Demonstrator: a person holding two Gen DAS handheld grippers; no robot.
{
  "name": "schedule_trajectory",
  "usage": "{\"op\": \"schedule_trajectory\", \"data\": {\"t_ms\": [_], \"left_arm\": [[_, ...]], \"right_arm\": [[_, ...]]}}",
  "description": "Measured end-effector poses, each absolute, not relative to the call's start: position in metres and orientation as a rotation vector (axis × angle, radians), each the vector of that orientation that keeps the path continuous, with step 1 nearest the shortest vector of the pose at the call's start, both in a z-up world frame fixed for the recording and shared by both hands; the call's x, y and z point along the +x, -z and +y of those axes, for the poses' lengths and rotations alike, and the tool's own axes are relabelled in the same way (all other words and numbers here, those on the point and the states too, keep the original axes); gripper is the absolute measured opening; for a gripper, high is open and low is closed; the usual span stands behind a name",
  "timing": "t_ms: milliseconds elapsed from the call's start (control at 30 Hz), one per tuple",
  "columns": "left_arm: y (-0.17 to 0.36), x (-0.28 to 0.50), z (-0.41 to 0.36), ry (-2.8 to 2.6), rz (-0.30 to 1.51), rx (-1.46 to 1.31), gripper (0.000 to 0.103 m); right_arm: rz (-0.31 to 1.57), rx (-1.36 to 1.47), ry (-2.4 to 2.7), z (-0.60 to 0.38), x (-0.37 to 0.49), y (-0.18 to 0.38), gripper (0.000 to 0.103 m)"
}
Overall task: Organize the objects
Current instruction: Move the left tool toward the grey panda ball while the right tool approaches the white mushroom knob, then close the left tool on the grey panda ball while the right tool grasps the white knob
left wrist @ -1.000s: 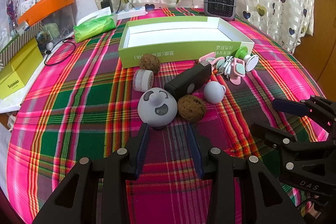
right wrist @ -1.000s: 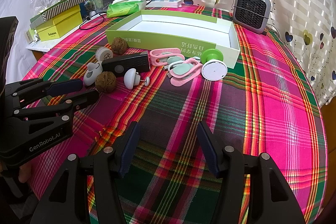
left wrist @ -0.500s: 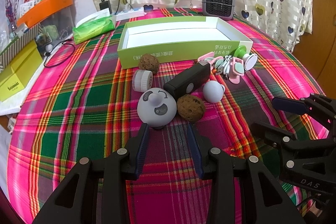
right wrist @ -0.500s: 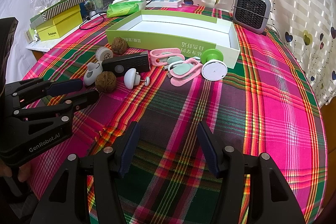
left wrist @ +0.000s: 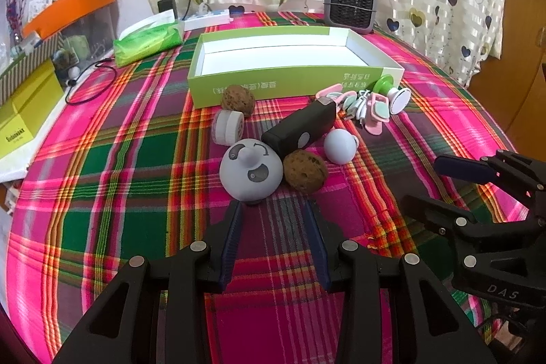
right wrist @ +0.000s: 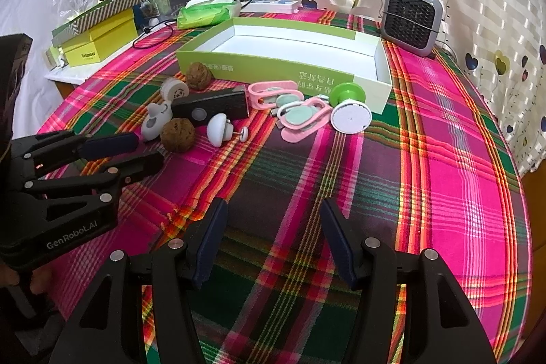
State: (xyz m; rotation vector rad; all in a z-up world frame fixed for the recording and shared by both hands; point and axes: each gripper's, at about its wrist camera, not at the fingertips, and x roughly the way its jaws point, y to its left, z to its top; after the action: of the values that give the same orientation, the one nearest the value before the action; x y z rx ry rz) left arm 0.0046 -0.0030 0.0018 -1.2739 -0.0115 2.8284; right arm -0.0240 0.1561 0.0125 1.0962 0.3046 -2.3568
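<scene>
An empty green box (left wrist: pixel 293 81) (right wrist: pixel 259 63) with a white inside lies on the plaid cloth. In front of it sit two walnuts (left wrist: pixel 305 171) (left wrist: pixel 238 96), a grey round toy with a face (left wrist: pixel 251 173), a black case (left wrist: pixel 302 128) (right wrist: pixel 213 106), a white cap (left wrist: pixel 228 127), a small white knob (left wrist: pixel 339 145) (right wrist: pixel 220 133), pink clips (right wrist: pixel 300 116) and a green and white holder (right wrist: pixel 349 106). My left gripper (left wrist: pixel 273 215) (right wrist: pixel 143 149) is open just short of the grey toy. My right gripper (right wrist: pixel 273 217) (left wrist: pixel 433 183) is open over bare cloth.
A grey fan heater (left wrist: pixel 351 4) (right wrist: pixel 411 16) stands behind the box by the curtain. A green tissue pack (left wrist: pixel 148 41), a yellow box (left wrist: pixel 25 111), cables, a power strip and an orange bin (left wrist: pixel 66 5) crowd the left edge. Bare cloth stretches right of the objects.
The left wrist view has crept slightly closer to the grey toy. The right gripper and the objects have not moved.
</scene>
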Motion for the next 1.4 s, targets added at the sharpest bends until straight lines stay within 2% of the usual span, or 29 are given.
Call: {"op": "schedule_trajectory", "data": {"t_ms": [1033,1400], "left_arm": [[-0.010,-0.018,-0.033,-2.793,-0.138,-1.195,0.035],[-0.009,-0.032,-0.039,-2.774,-0.199,-1.187,0.036]], "right_arm": [[0.212,1.052,2.213,0.131,-0.050,-0.019,0.057],[0.170,1.086,2.186,0.123,-0.073,-0.015,0.044]]}}
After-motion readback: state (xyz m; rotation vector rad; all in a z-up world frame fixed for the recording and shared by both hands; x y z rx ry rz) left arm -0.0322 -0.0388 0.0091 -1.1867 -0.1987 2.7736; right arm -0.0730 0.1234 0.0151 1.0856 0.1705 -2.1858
